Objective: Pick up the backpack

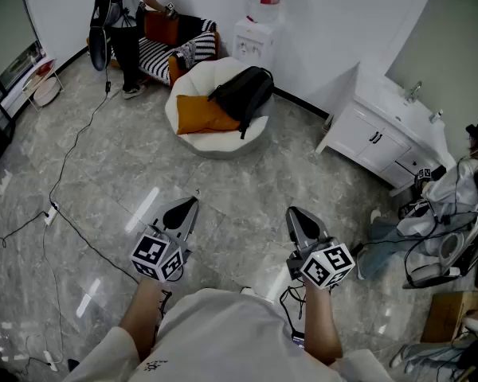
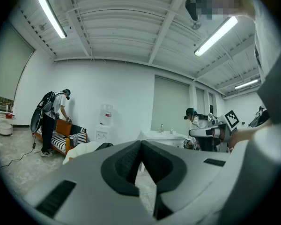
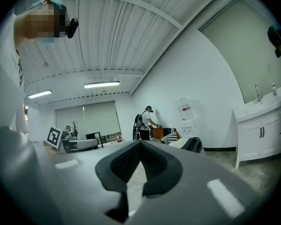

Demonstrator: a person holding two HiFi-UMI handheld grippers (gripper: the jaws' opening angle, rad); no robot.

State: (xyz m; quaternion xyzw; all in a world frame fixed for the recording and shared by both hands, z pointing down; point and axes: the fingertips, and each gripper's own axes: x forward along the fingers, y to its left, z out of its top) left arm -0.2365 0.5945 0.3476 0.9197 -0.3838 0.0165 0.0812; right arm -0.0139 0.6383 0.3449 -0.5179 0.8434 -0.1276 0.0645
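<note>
Both grippers are hovering low in the head view, and the black fabric backpack (image 1: 243, 94) is sitting well away from them, slumped on top of the round white beanbag seat (image 1: 223, 143) across the room. It is leaning against a folded orange cushion (image 1: 199, 115) that is sharing the same seat. The left gripper (image 1: 188, 207) is showing its jaws pressed together with nothing between them, and the right gripper (image 1: 299, 218) is looking the same, closed and empty. Both are pointing out across the grey marble-pattern floor (image 1: 247, 189) towards the beanbag. Between the grippers and the seat the floor is lying open, while thin black cables (image 1: 64, 213) are trailing off to the left, clear of the straight line. Behind the beanbag a white water dispenser (image 1: 255, 38) is standing against the wall, and a person in dark trousers (image 1: 127, 34) is bending over a black-and-white striped sofa with orange arms (image 1: 171, 52). To the right a white cabinet with a sink (image 1: 382, 134) is jutting out from the wall, and a seated person (image 1: 462, 185) is occupying the far right edge.
</note>
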